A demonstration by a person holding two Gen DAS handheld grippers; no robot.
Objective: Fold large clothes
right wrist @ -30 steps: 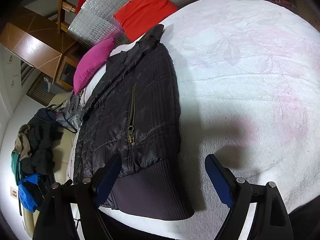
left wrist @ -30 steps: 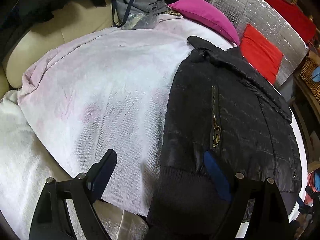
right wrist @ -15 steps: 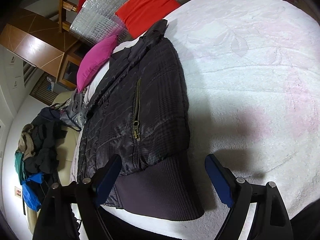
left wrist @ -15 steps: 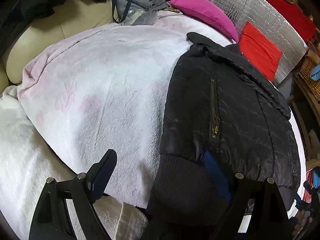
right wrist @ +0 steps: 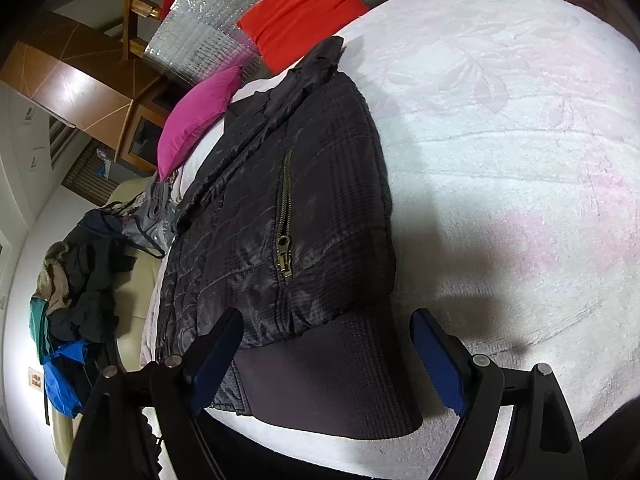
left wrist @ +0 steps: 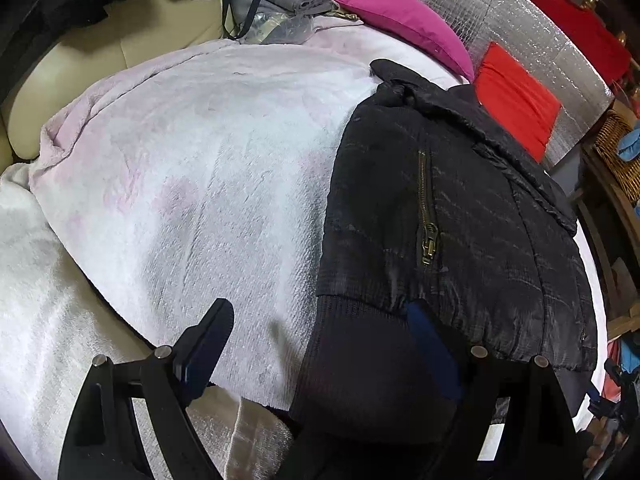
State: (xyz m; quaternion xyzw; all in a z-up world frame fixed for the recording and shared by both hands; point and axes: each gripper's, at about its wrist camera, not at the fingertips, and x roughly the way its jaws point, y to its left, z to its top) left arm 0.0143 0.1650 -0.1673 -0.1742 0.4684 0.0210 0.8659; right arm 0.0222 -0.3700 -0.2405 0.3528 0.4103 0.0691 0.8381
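A black quilted jacket (left wrist: 452,216) with a brass pocket zipper lies folded lengthwise on the white-pink blanket (left wrist: 208,168), ribbed hem toward me. It also shows in the right wrist view (right wrist: 288,216). My left gripper (left wrist: 320,344) is open, hovering over the hem's left corner; its right finger is above the ribbed band. My right gripper (right wrist: 328,344) is open, its jaws standing either side of the ribbed hem (right wrist: 336,384), just above it, holding nothing.
A magenta pillow (left wrist: 404,24) and a red cushion (left wrist: 516,96) lie at the bed's head against a silver quilted panel (left wrist: 520,28). A pile of clothes (right wrist: 76,280) sits on a cream sofa beside the bed. A wicker basket (left wrist: 618,152) stands at the right.
Both grippers have moved slightly closer to the jacket's hem. The jacket has not moved and both stay open.
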